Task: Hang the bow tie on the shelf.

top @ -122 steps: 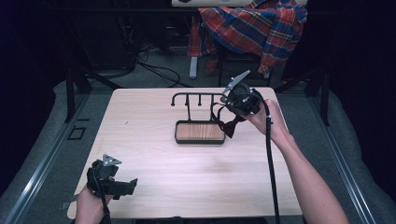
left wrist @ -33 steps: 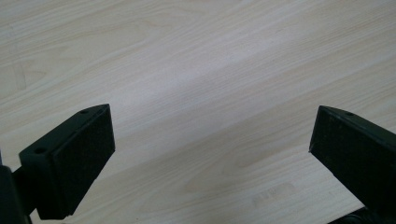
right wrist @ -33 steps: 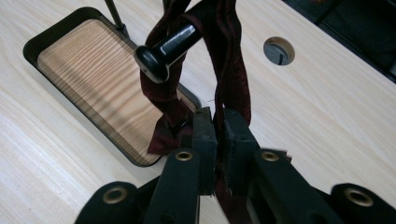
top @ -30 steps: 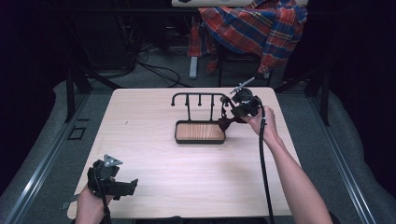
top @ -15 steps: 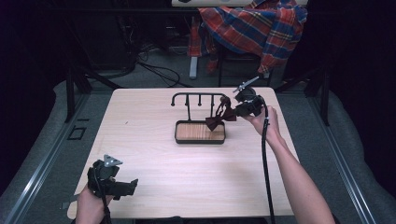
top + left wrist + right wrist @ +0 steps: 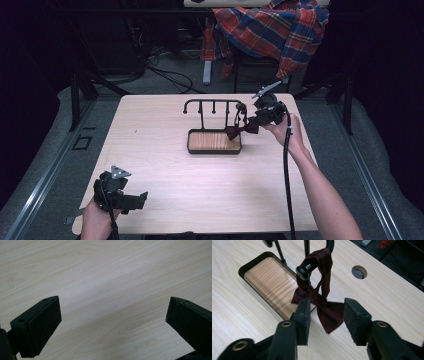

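A dark red bow tie hangs by its strap from the rightmost peg of a black rack. The rack stands on a wood-lined tray at the table's middle back. In the high view the bow tie dangles just right of the tray. My right gripper is level with the bow and its jaws have just been opening. The bow lies between the pads with a gap on the right side. It shows as the right gripper beside the rack. My left gripper stands open over bare table at the near left corner.
A plaid shirt hangs over a chair behind the table. A round cable hole is in the tabletop right of the rack. Cables lie on the floor at the back. The light wood table stretches wide between the two hands.
The right jaws have spread apart around the bow tie, which now hangs from the rack's right peg by its strap. The left gripper has kept still.
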The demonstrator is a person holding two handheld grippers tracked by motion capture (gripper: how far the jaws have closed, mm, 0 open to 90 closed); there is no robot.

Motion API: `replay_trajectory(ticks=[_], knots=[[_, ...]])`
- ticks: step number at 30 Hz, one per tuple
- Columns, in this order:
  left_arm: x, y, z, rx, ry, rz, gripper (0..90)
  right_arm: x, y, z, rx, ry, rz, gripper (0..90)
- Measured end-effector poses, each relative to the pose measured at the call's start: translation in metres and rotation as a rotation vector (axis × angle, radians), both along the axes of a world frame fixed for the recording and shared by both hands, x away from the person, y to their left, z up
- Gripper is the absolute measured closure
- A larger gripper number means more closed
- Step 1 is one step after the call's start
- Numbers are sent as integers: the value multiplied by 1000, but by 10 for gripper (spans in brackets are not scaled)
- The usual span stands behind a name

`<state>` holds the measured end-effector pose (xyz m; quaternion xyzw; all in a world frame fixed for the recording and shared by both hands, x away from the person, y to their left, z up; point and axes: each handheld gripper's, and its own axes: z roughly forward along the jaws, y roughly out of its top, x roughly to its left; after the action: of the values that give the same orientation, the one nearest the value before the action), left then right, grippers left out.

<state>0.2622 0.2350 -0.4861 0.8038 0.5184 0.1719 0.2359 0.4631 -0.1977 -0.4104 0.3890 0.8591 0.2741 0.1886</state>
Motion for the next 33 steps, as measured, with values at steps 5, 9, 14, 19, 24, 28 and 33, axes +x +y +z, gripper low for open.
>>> replay_trajectory(ticks=[5,9,14,19,24,28,33], knots=[[0,0,0,1,0,-2,1,-9,0,7,2,-3,27,495],[0,0,0,2,-1,-2,1,-18,0,12,-16,22,49,447],[0,0,0,3,-1,-2,2,-27,-4,14,-26,37,65,411],[0,0,0,3,0,-2,2,-36,-6,13,-43,56,85,364],[0,-1,0,5,3,-4,1,-45,-10,10,-70,94,100,281],[0,-1,0,6,1,-3,1,-56,-13,4,-97,119,109,220],[0,-1,0,7,4,-6,1,-68,-13,-7,-110,130,115,181]])
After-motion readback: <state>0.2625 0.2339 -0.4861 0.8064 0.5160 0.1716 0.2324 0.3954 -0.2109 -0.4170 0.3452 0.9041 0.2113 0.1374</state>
